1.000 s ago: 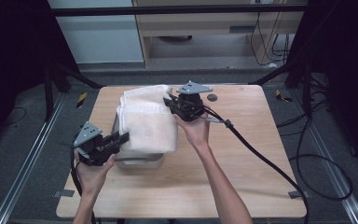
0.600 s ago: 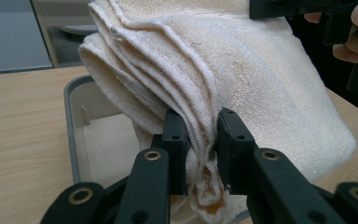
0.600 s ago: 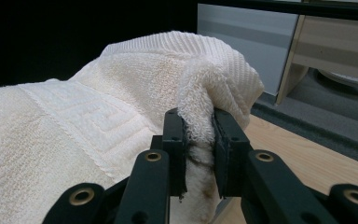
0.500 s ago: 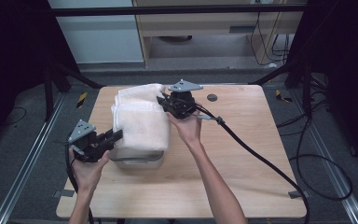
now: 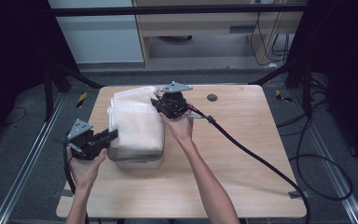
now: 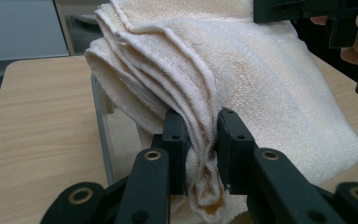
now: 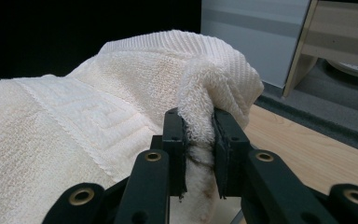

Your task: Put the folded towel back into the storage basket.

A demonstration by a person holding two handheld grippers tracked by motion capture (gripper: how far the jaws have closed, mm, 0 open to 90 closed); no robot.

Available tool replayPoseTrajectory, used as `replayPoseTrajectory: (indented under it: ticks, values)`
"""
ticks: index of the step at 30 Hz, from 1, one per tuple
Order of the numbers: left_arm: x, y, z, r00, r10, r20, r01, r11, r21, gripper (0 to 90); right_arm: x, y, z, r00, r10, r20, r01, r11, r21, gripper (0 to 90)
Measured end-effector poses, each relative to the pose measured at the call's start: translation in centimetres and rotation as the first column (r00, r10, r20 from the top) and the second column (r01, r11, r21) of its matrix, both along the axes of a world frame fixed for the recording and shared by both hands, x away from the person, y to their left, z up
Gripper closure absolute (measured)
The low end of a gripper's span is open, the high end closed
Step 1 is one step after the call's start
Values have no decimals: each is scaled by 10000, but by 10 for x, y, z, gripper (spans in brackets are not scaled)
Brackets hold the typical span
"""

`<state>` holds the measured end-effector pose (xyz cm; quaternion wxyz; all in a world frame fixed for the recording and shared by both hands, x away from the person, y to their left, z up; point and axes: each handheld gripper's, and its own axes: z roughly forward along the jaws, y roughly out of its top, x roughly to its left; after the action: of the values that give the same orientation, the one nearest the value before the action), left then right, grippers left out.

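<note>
Light wood surface (image 5: 242, 154), square with rounded corners, small dark round disc (image 5: 211, 97) set in it near the far edge. Cream towel (image 5: 135, 122) bunched over a clear box (image 5: 135, 156) on the left half of the surface; box rim shows below the towel's near edge. In the left gripper view the box wall (image 6: 103, 126) shows under the folds.

Left tool (image 5: 107, 136) at the towel's near-left side, jaws pinching a thick fold of towel (image 6: 242, 79); cloth fills the gap between them. Left hand (image 5: 85, 165) holds it, forearm coming in from the bottom edge.

Right tool (image 5: 161, 103) at the towel's far-right corner, jaws pinching a bunched corner of towel (image 7: 135, 88), gap narrow and full of cloth. Right hand (image 5: 179, 126) grips it, grey plate on top. Thick black cable (image 5: 261, 161) trails from it across the surface and off the near-right corner.

Room: dark grey floor (image 5: 23, 140), metal rails (image 5: 23, 168) along both sides of the surface. Black frame legs at left and right, dark backdrop on both sides. Wooden cabinet (image 5: 214, 23) and pale panel (image 5: 93, 32) behind the surface. Loose cables (image 5: 324, 158) on the floor at right. Yellow-black item (image 5: 82, 99) on the floor at the far-left corner, too small to identify.
</note>
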<state>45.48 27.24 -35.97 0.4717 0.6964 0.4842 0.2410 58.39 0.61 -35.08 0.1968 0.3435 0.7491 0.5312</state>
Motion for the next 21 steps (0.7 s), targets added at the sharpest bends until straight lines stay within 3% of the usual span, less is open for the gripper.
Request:
replayPoseTrajectory:
  ticks: [21]
  values:
    - [16, 2, -28, 9968, 272, -746, -230, 9981, 569, 744, 15, 13, -34, 9978, -187, -643, 158, 9988, -455, 768]
